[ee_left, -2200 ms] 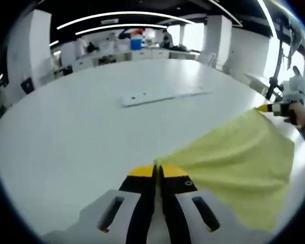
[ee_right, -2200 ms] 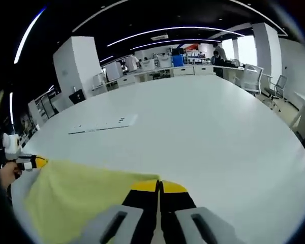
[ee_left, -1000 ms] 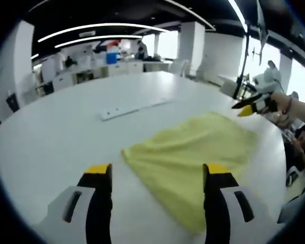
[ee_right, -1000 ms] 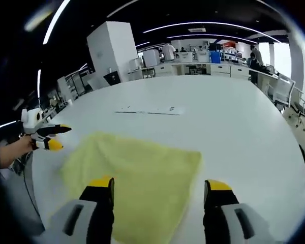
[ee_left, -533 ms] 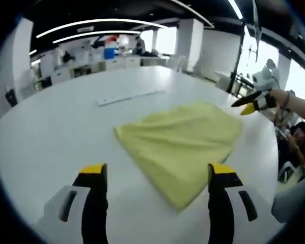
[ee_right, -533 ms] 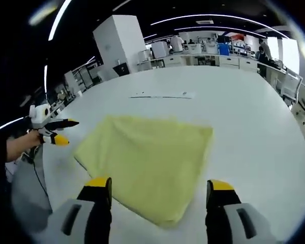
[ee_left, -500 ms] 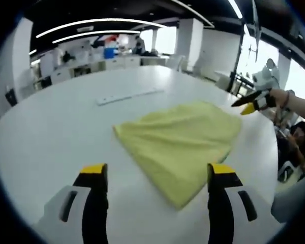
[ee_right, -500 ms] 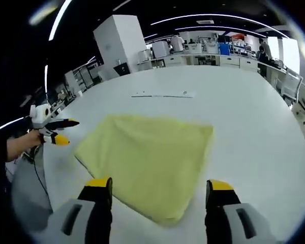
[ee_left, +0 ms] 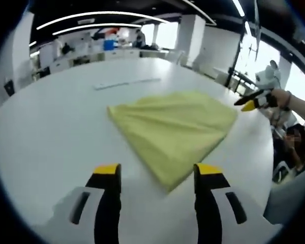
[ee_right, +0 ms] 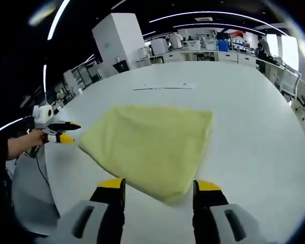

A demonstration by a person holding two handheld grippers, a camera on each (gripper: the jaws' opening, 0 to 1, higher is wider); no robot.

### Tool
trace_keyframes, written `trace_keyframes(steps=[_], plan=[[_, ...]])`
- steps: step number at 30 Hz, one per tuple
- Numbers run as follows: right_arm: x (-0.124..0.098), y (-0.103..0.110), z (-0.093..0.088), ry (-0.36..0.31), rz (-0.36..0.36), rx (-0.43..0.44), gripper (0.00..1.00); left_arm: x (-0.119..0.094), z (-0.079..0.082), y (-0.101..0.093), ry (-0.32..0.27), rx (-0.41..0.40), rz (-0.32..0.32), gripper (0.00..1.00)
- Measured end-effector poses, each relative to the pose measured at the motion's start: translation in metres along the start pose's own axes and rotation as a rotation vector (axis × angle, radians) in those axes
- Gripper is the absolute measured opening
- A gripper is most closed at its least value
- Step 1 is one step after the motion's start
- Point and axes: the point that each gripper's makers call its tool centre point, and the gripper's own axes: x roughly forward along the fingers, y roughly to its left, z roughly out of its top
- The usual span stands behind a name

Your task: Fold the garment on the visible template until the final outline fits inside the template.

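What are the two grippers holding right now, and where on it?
Nothing. The left gripper and the right gripper both stand open, and the yellow garment lies flat on the white table, beyond the jaws.

bg desks (ee_right: 203, 51) blurry, far strip (ee_left: 124, 83) indistinct

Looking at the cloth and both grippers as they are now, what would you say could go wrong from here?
1. Both the left gripper and the right gripper are open and hold nothing, so a careless re-grasp of the yellow cloth might catch only one layer and undo the fold.
2. No template outline can be made out on the white table, so judging whether the cloth fits could go astray.
3. The cloth's near corner lies close to the table's edge and might get dragged off.
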Motion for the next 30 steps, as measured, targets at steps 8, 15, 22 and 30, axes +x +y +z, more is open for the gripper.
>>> trace_keyframes(steps=[8,15,22,30], plan=[[-0.005,-0.004,-0.011,0.013,-0.045,-0.019,0.33,0.001,-0.010,-0.009,0.002,-0.005,-0.029,0.34],[-0.002,-0.012,-0.023,-0.002,-0.058,0.050,0.24,0.004,-0.017,-0.013,0.016,-0.018,-0.034,0.29],[0.002,-0.017,-0.023,-0.064,-0.058,0.140,0.08,0.006,-0.021,-0.015,0.020,-0.026,-0.038,0.20],[0.005,-0.018,-0.025,-0.085,-0.056,0.172,0.00,0.007,-0.023,-0.012,0.018,-0.051,-0.032,0.08]])
